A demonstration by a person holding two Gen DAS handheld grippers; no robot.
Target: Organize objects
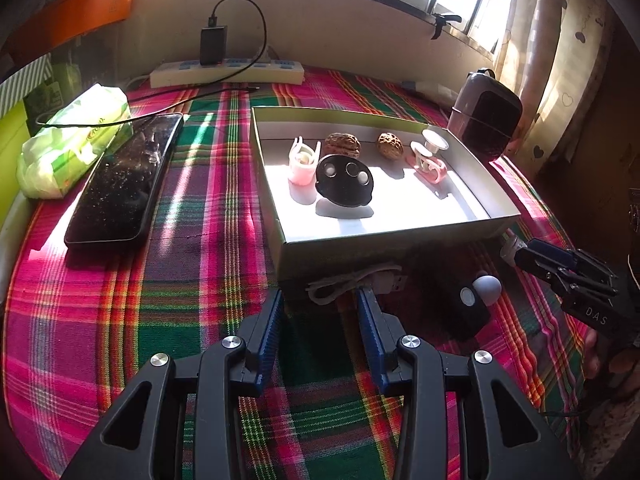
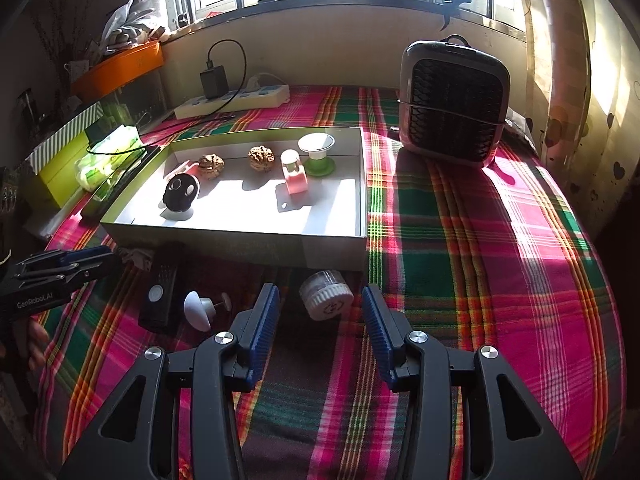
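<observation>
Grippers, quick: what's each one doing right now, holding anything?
Left gripper: open, holding nothing.
Right gripper: open, holding nothing.

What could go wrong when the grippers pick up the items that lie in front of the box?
1. The small white jar lies on its side between the open right gripper fingers; it may roll away.
2. The white cable by the left gripper is loosely coiled against the box, so it may snag.

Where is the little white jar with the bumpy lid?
The little white jar lies on its side on the plaid cloth, right between the open tips of the right tool in the right wrist view, just in front of the box.
</observation>
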